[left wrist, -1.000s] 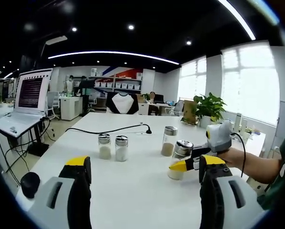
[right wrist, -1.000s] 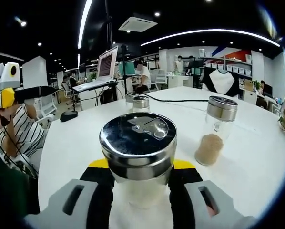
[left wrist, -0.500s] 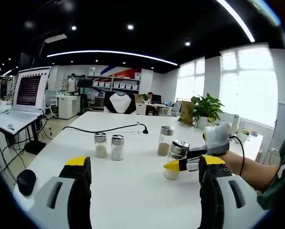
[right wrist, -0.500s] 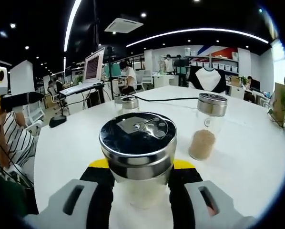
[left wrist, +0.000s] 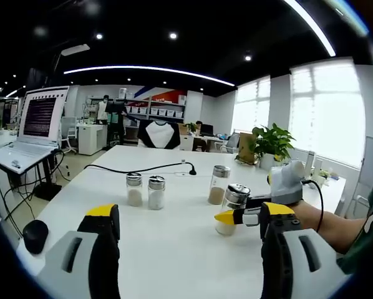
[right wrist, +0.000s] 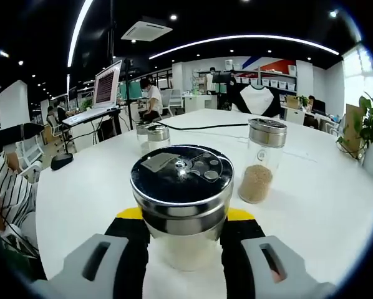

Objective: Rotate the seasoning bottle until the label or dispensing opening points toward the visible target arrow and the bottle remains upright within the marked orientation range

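Right gripper view: the right tool [right wrist: 181,240] is clamped on the seasoning bottle [right wrist: 181,205], which stands upright on the white table [right wrist: 87,193], its steel lid facing the camera. A bottle of brown seasoning [right wrist: 260,161] stands near, two more bottles [right wrist: 151,137] behind. In the left gripper view, the left tool [left wrist: 186,249] hovers with jaws apart over the table.

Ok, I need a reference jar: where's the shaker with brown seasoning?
The brown-seasoning shaker stands on the white table, right of and beyond the shaker clamped in the right tongs.
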`<action>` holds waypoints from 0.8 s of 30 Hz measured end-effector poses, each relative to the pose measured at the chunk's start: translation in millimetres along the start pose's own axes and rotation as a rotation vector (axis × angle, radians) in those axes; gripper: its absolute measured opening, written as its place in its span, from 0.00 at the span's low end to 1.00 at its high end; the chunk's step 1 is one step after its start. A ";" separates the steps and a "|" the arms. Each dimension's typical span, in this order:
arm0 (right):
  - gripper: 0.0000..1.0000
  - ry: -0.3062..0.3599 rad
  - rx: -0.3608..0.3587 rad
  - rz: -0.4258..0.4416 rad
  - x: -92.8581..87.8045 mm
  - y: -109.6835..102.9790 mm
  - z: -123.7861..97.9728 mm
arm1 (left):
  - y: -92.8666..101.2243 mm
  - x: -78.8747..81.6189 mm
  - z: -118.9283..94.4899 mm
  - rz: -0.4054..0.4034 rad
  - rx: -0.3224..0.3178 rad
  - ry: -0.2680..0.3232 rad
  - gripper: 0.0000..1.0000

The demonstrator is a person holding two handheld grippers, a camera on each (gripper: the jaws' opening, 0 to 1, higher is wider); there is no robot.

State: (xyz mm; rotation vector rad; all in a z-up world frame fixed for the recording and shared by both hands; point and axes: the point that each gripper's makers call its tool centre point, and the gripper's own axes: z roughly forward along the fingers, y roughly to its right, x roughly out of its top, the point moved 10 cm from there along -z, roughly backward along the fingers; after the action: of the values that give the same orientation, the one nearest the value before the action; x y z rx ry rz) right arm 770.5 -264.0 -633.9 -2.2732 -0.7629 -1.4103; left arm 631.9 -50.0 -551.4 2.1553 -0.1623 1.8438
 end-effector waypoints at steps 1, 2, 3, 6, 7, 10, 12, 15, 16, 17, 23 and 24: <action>0.43 0.002 -0.005 0.008 -0.1 0.4 -0.2 | 0.8 -0.1 0.9 -0.002 -0.005 0.001 0.98; 0.43 0.003 -0.013 0.017 -0.3 0.3 -0.1 | 1.7 -0.2 2.1 -0.003 -0.011 -0.003 0.98; 0.43 0.002 -0.031 0.022 -0.3 -1.2 0.1 | 3.0 0.0 3.1 -0.005 -0.019 -0.002 0.98; 0.43 0.004 -0.054 0.031 -0.5 -3.1 0.5 | 4.7 1.2 4.3 -0.002 -0.025 0.002 0.98; 0.43 0.005 -0.058 0.032 -0.6 -3.3 0.6 | 4.9 1.5 5.3 -0.003 -0.026 0.000 0.98; 0.43 0.010 -0.075 0.041 -0.9 -4.4 0.9 | 5.5 3.2 6.8 -0.007 -0.036 0.002 0.98; 0.43 0.009 -0.090 0.050 -1.0 -5.4 1.0 | 5.7 4.6 7.0 -0.006 -0.035 0.005 0.98; 0.43 0.005 -0.105 0.062 -0.8 -6.5 1.0 | 5.8 5.0 7.0 -0.006 -0.033 0.003 0.98; 0.43 0.004 -0.105 0.065 -0.9 -6.5 0.9 | 5.8 4.9 7.1 -0.006 -0.033 0.003 0.98; 0.43 0.004 -0.104 0.065 -0.8 -6.4 0.9 | 5.9 4.6 7.0 -0.006 -0.032 0.003 0.98; 0.43 -0.001 -0.125 0.084 -0.8 -8.5 1.0 | 7.1 2.5 7.6 -0.005 -0.035 -0.009 0.98; 0.43 0.000 -0.129 0.086 -0.9 -8.7 1.1 | 6.9 2.4 7.6 -0.004 -0.036 -0.010 0.98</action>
State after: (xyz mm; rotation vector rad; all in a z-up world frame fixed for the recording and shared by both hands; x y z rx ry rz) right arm 765.5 -256.7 -635.0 -2.3722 -0.5828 -1.4579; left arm 637.6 -58.5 -549.0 2.1396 -0.1910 1.8144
